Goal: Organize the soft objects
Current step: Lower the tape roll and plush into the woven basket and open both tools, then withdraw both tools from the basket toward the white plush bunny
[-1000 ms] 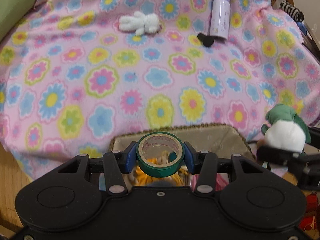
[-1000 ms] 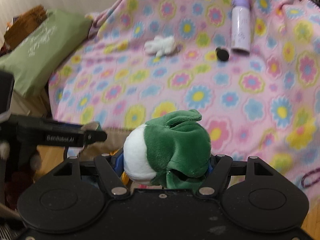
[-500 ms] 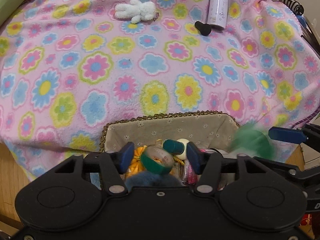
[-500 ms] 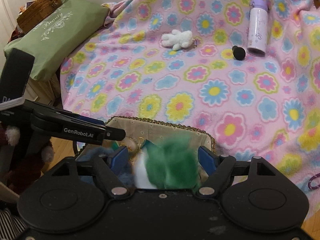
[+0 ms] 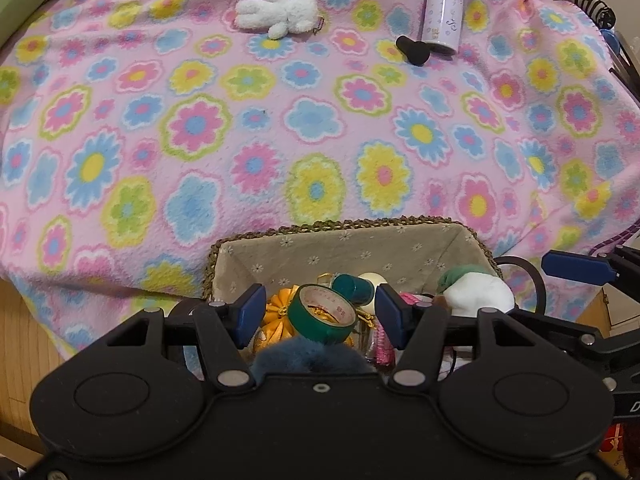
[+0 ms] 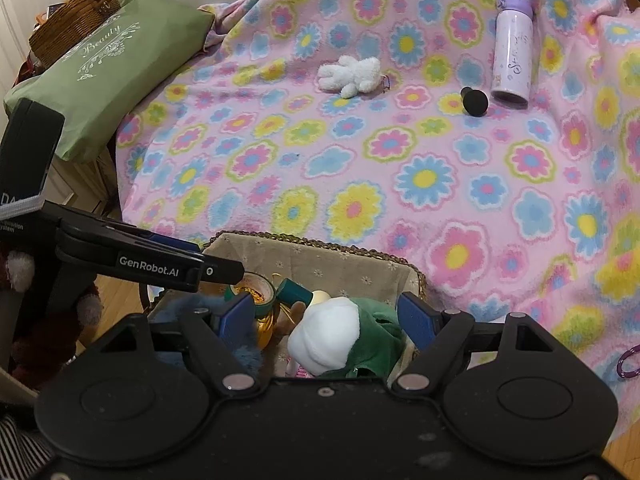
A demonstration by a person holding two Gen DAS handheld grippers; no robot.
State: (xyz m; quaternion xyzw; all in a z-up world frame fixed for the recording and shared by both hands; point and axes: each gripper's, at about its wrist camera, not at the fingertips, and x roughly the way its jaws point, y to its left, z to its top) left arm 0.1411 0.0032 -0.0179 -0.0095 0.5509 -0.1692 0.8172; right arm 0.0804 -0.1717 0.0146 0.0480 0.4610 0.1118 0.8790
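Observation:
A woven basket [image 5: 344, 225] with a beige liner stands at the near edge of the flowered blanket [image 5: 280, 120]; it also shows in the right wrist view [image 6: 320, 245]. My left gripper [image 5: 322, 310] is open above it, and the green tape roll [image 5: 322, 314] lies loose in the basket among other items. My right gripper [image 6: 326, 316] is open above the basket, and the green and white plush [image 6: 344, 338] lies in it below the jaws. The plush also shows in the left wrist view [image 5: 476, 294]. A small white plush [image 5: 280, 14] lies far back on the blanket.
A lilac bottle [image 5: 442, 4] and a small black object [image 5: 414, 50] lie on the blanket at the back right. A green pillow [image 6: 108, 80] and a wicker basket [image 6: 72, 24] sit at the left. Wooden floor [image 5: 16, 348] shows below the blanket's edge.
Both grippers opened over the basket. The tape roll dropped from the left gripper and the green and white plush dropped from the right gripper into the basket.

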